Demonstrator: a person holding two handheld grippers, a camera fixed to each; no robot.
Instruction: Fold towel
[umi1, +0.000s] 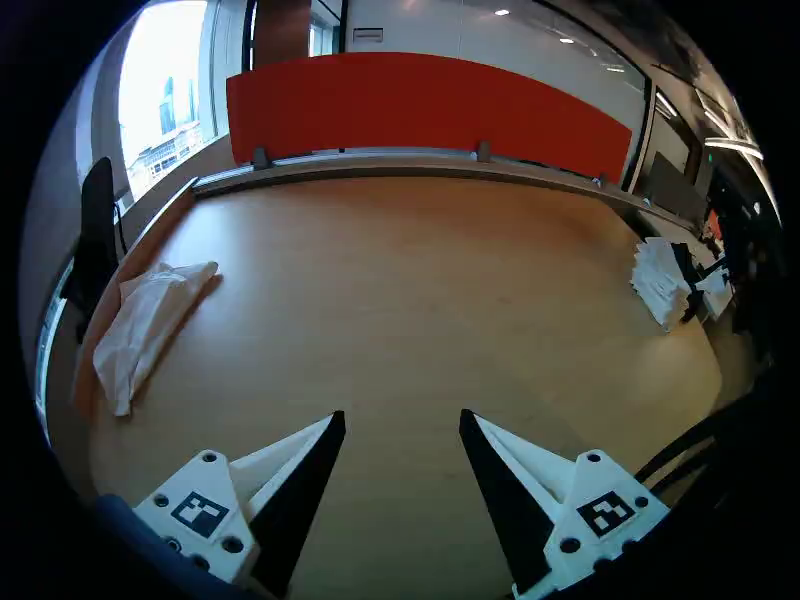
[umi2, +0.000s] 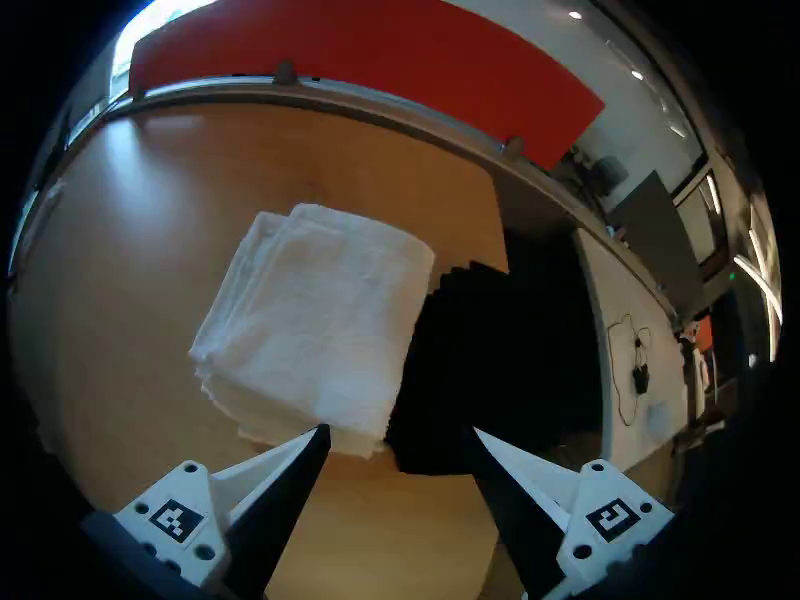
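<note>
On the wooden table (umi1: 420, 290), in the left gripper view, I see a crumpled white towel (umi1: 150, 320) lying at about 9 o'clock, close to the table's edge. A pile of folded towels (umi1: 660, 280) sits far away from it at about 3 o'clock, by the other edge. A red screen (umi1: 420, 105) stands along the back of the table at 12 o'clock. My left gripper (umi1: 402, 415) hangs over bare wood at 6 o'clock. Its fingers are wide apart and hold nothing.

In the right gripper view, the pile of folded towels (umi2: 315, 330) is big and near, a bit toward 9 o'clock from the middle, at the table's (umi2: 120, 250) edge. My right gripper (umi2: 398, 430) has its fingers spread wide too, with nothing between them. One fingertip (umi2: 310, 445) lines up with the pile's near edge, but I cannot tell if it touches. The red screen (umi2: 380, 50) runs across 12 o'clock.
</note>
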